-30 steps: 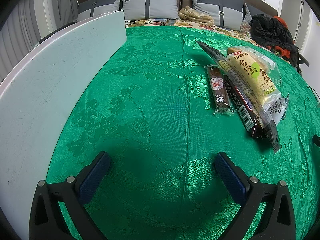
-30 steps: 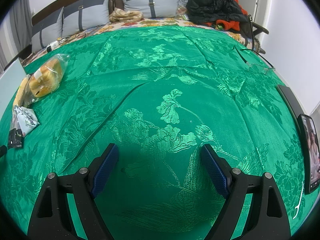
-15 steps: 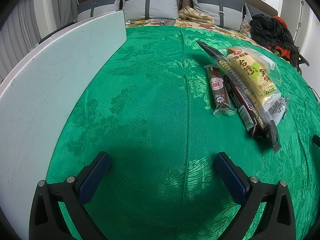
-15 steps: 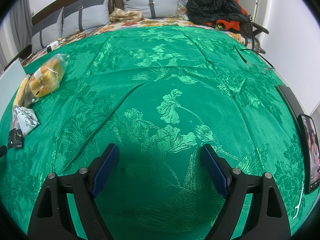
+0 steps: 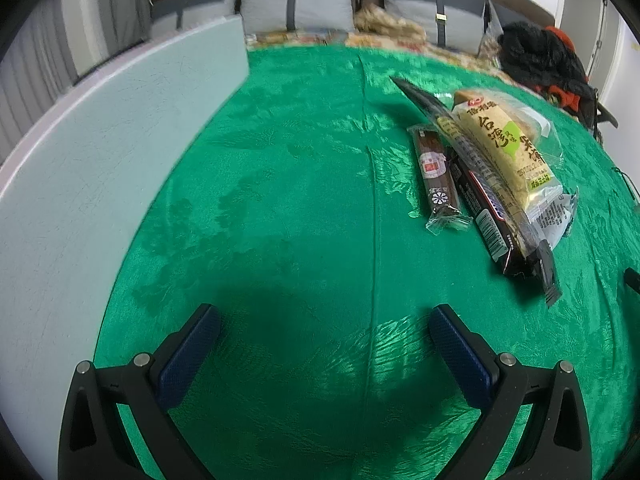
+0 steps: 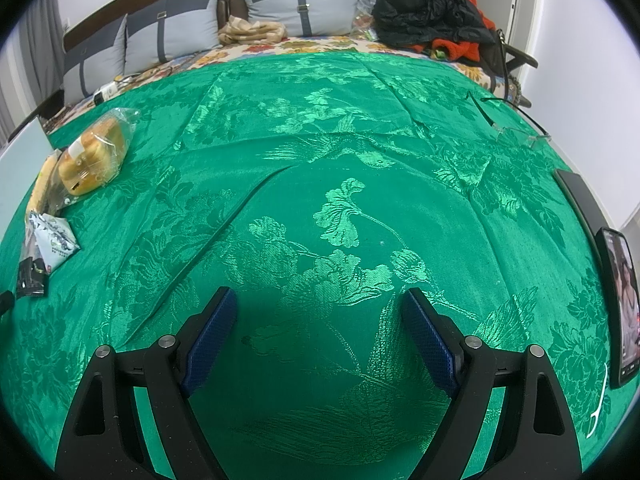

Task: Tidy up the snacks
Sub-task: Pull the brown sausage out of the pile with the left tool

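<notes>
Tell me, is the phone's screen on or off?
On. The phone at the green cloth's edge shows a lit picture on its screen.

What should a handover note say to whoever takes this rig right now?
Left claw: open, empty, above bare green cloth.
Right claw: open, empty, also above bare cloth.
Snacks: brown sausage stick, dark bar and yellow cake pack lie bunched together ahead and right of the left claw; the right view shows them at its far left.
Done: nothing visibly sorted.
Left: all the organizing.
</notes>
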`<state>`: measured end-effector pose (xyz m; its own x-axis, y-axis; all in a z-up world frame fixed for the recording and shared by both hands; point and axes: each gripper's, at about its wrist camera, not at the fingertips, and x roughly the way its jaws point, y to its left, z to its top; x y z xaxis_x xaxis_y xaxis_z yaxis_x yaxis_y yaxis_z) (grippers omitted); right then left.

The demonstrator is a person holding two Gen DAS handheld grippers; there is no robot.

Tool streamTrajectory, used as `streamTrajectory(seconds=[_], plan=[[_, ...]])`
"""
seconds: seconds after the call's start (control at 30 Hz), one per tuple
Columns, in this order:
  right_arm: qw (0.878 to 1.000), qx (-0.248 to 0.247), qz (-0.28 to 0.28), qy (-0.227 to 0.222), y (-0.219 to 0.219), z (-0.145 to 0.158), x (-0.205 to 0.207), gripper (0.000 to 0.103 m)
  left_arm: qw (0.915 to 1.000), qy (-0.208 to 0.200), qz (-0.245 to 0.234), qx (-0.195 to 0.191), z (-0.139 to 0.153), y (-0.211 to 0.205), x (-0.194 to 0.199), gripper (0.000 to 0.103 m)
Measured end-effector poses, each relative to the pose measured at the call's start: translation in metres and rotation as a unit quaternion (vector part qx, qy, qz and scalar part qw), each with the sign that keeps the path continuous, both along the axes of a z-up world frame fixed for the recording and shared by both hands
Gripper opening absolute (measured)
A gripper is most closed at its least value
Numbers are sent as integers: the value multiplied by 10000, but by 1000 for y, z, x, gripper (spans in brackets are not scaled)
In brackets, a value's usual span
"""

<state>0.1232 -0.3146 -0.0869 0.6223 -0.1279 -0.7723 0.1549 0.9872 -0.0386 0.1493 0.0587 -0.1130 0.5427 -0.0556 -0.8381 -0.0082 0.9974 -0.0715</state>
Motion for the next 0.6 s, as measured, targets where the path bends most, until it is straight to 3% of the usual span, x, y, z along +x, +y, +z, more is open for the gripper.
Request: streamTrajectory(seconds=[0.07, 0.13, 0.27, 0.33, 0.4, 0.47, 0.5, 0.6], plan=[[10000, 0, 0, 0, 0, 0, 0, 87, 9991, 67, -38, -417, 9, 2, 11, 102], [10000, 1, -1, -1, 0, 0, 0, 87, 9982, -10, -21, -602, 19, 0, 22, 102], [10000, 5, 0, -3, 0, 0, 0, 87, 9987, 25, -351, -382, 34, -25, 55, 100], [10000, 4, 0, -4, 0, 0, 0, 87, 9978, 225, -626, -12, 30, -43, 71, 84], [10000, 5, 1, -4, 0, 0, 0, 87, 9949, 399, -862, 345, 22, -58, 83, 58], [10000, 6, 1, -5, 0, 0, 0, 87, 9929, 444, -1016, 433, 17, -66, 87, 40], [10000, 4, 0, -4, 0, 0, 0, 87, 9925, 373, -1111, 336, 18, -68, 85, 21], [10000, 4, 0, -4, 0, 0, 0, 87, 9929, 332, -1094, 315, 19, -66, 78, 17]])
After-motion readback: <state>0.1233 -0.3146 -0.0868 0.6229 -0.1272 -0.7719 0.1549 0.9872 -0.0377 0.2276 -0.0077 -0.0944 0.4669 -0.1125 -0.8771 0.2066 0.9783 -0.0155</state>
